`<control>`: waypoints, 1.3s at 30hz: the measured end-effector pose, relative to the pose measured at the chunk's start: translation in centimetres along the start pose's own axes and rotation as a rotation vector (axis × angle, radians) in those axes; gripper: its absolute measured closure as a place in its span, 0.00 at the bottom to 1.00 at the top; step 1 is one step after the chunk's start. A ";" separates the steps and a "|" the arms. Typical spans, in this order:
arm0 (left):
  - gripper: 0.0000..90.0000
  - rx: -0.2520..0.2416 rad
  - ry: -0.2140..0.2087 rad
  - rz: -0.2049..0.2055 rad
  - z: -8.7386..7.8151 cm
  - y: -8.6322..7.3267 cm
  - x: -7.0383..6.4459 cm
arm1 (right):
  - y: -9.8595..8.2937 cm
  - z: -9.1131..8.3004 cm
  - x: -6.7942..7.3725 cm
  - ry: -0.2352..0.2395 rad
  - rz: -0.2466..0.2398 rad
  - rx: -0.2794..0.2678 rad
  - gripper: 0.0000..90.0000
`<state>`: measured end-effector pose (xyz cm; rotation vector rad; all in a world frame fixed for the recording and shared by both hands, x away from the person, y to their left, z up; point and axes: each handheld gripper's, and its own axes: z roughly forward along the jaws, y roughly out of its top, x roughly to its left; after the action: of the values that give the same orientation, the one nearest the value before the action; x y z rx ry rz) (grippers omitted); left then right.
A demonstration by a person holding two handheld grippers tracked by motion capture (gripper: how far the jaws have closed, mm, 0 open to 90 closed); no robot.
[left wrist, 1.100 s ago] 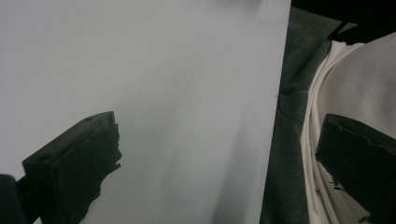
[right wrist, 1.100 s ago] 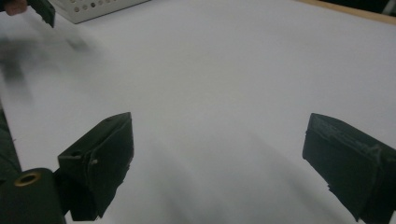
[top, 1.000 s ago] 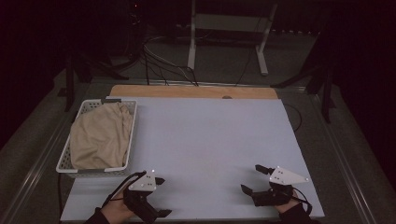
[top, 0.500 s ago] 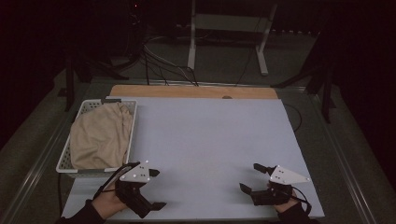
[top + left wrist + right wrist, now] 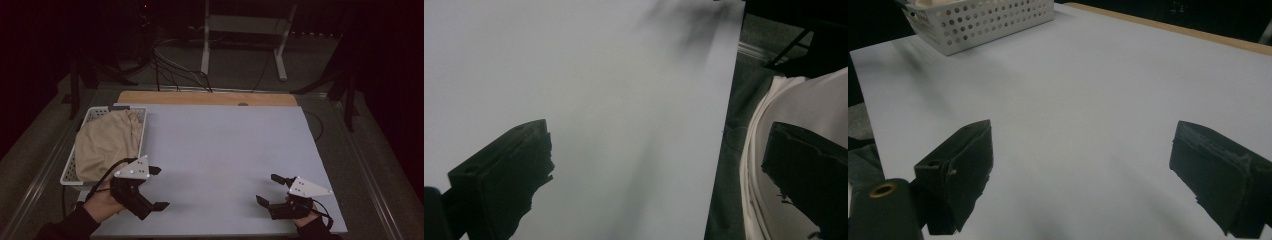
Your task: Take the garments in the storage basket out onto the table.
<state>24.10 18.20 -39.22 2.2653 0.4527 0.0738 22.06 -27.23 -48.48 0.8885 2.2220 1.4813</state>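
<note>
A white perforated basket (image 5: pixel 89 114) stands at the table's left edge with a tan cloth (image 5: pixel 105 142) heaped inside it. My left gripper (image 5: pixel 159 187) is held just off the basket's near right corner, jaws wide apart and pointing right, nothing between them. In the left gripper view the left gripper (image 5: pixel 656 150) frames bare table. My right gripper (image 5: pixel 267 189) sits near the front right of the table, open and empty, pointing left. In the right gripper view the right gripper (image 5: pixel 1082 150) faces across the sheet toward the basket (image 5: pixel 988 20).
A pale grey sheet (image 5: pixel 225 145) covers the table, with a wooden strip (image 5: pixel 200 97) along the far edge. Cables and a desk frame (image 5: pixel 207 45) lie on the dark floor beyond. In the left gripper view a white fabric shape (image 5: pixel 804 110) lies past the table edge.
My left gripper has moved left and forward toward the basket's near corner and tilted up. The right gripper has barely shifted. Both stay open.
</note>
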 end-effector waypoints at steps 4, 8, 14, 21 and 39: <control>0.00 0.001 0.029 0.001 -1.0 0.3 0.5 | 0.0 0.0 0.0 -0.001 0.004 -0.001 0.11; 0.00 0.004 0.033 -0.010 -1.6 0.5 1.0 | 0.0 0.1 0.0 -0.008 -0.001 0.001 0.11; 0.00 -0.011 0.065 -0.033 -3.0 0.5 2.1 | 0.0 0.1 0.0 -0.012 0.002 -0.003 0.11; 0.00 -0.041 0.128 -0.084 -5.4 0.2 3.9 | 0.0 0.2 0.1 -0.011 -0.001 0.003 0.11; 0.00 -0.064 0.358 -0.287 -8.7 -2.4 9.8 | -0.1 0.4 0.1 -0.017 -0.014 0.011 0.11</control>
<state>30.77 29.27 -36.03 2.1047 0.9451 0.3453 22.16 -26.89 -48.75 0.8846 2.2216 1.4513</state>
